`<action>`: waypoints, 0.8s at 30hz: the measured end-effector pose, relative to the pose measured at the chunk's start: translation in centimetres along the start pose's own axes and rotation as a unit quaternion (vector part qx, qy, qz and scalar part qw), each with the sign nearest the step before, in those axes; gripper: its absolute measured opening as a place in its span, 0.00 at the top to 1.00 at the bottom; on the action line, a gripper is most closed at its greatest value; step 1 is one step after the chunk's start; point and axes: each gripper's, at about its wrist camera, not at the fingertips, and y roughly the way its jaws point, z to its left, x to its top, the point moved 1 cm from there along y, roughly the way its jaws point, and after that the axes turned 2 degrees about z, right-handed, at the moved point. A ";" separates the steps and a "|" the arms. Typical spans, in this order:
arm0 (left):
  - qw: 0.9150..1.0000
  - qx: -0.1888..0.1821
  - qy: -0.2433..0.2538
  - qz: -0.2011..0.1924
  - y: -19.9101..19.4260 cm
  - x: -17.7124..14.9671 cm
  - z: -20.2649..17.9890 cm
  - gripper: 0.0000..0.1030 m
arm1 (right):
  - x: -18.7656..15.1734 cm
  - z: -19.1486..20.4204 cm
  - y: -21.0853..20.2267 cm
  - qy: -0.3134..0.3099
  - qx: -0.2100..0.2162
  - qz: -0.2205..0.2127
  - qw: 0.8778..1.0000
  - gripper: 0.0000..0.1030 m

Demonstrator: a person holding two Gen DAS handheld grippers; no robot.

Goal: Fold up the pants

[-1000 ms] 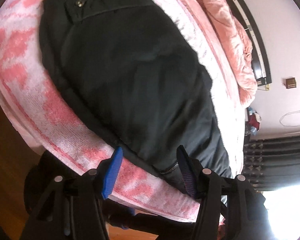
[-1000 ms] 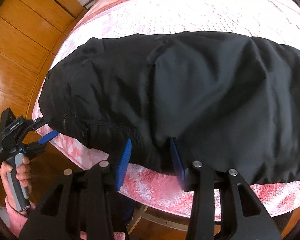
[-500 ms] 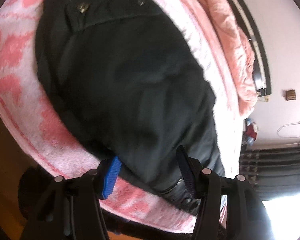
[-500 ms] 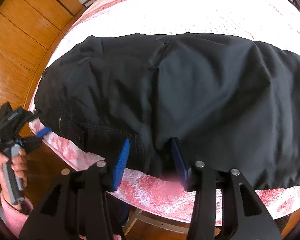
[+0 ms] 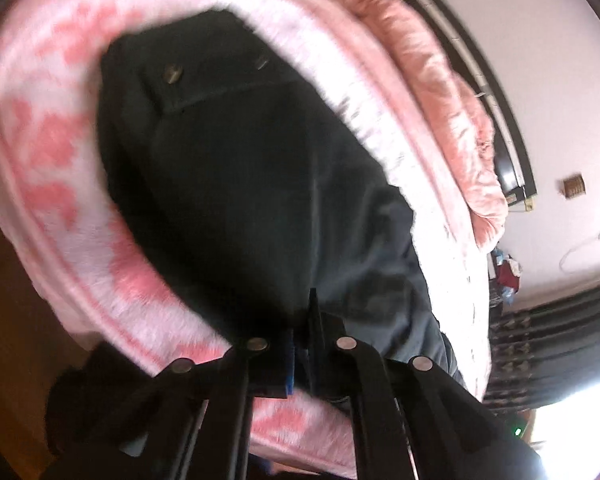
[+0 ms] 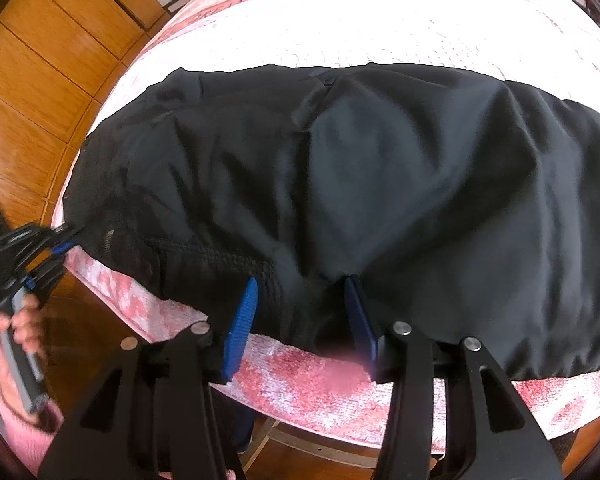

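Observation:
Black pants (image 6: 380,180) lie spread across the pink and white bed cover (image 6: 340,392). In the left wrist view the waistband end with its two snaps is far from the camera, on the pants (image 5: 240,180). My left gripper (image 5: 300,332) is shut on the near edge of the pants. From the right wrist view the left gripper (image 6: 66,240) pinches the waist corner at the bed's left edge, held by a hand (image 6: 20,332). My right gripper (image 6: 302,312) stands over the near hem. Its jaws are opening, with a bunched fold of fabric between the blue pads (image 6: 242,320).
A rumpled pink duvet (image 5: 452,120) lies along the far side of the bed. Wooden panels and floor (image 6: 40,60) are to the left of the bed. Dark curtains (image 5: 560,340) hang by a bright window. The bed frame (image 6: 300,440) shows below the cover's edge.
The left jaws have closed onto the pants edge and that hand tilted and rose slightly, blurring its view. The right jaws have spread a little wider; that hand stayed put.

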 end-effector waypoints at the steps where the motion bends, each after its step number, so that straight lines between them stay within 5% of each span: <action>1: 1.000 0.011 0.010 -0.009 -0.1 -0.7 0.1 0.96 | 0.0 -0.1 0.0 0.000 0.000 -0.001 1.000 0.50; 4: 0.998 0.053 0.025 0.016 2.9 -1.0 1.6 0.94 | 0.1 -0.4 0.4 0.000 -0.007 0.003 1.000 0.49; 6: 0.999 0.039 0.023 0.025 4.4 -0.4 2.5 0.92 | 0.1 -0.5 0.6 -0.002 -0.006 0.002 1.000 0.49; 11: 0.997 0.061 0.044 0.025 2.2 -0.2 0.6 0.70 | 0.2 -0.9 -0.7 0.000 -0.003 -0.007 1.000 0.48; 13: 0.996 0.073 0.051 0.020 0.5 -1.1 -0.3 0.70 | 0.5 -1.3 -2.1 0.001 0.001 -0.022 1.000 0.44; 15: 0.995 0.058 0.079 0.013 -0.8 -2.0 -3.1 0.69 | 0.9 -1.3 -3.3 0.000 -0.001 -0.037 0.999 0.42; 19: 0.986 0.043 0.157 0.021 0.8 -1.1 -10.2 0.47 | 1.9 -2.1 -4.7 0.006 -0.006 -0.058 0.998 0.41; 24: 0.971 0.111 0.210 0.038 7.5 2.5 -17.4 0.33 | 2.1 -2.7 -4.7 0.009 -0.008 -0.063 0.998 0.41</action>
